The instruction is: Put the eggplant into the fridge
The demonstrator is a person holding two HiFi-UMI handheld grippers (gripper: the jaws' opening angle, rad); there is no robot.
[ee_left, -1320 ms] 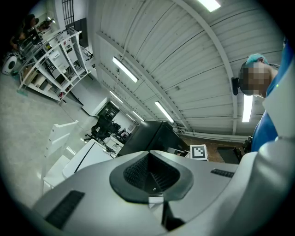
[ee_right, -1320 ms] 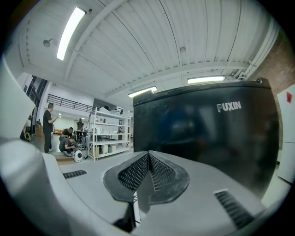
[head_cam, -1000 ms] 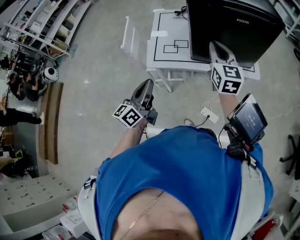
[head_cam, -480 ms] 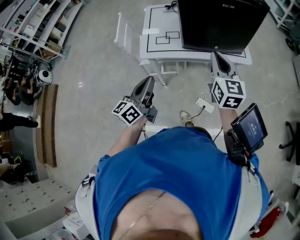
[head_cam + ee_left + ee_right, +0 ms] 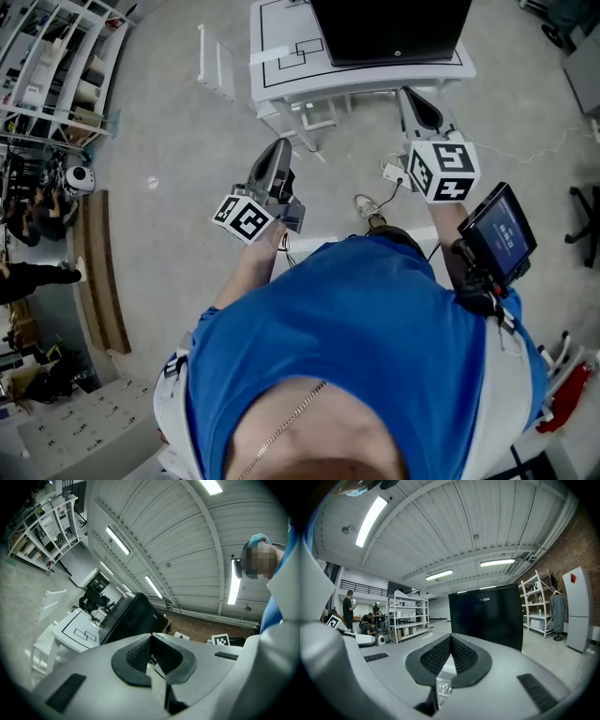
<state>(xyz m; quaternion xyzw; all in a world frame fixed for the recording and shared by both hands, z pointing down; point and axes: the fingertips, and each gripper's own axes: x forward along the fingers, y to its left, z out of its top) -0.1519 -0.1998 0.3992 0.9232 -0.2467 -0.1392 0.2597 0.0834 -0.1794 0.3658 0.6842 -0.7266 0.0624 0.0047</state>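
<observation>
The fridge (image 5: 389,28), top centre of the head view, has a black, smooth, glossy face. The table (image 5: 291,80) beneath it is white and smooth, with a matt top carrying black printed lines. The floor (image 5: 169,141) is grey and smooth with a dull sheen, like concrete. The left gripper (image 5: 151,637) and right gripper (image 5: 450,638) have matt grey plastic shells. Their fingers (image 5: 436,656) are faced with black ribbed pads, seemingly rubber. The shirt (image 5: 366,347), lower centre, is matt blue cloth.

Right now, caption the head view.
Left tongs and right tongs, shut and empty, face the black fridge on a white table.
</observation>
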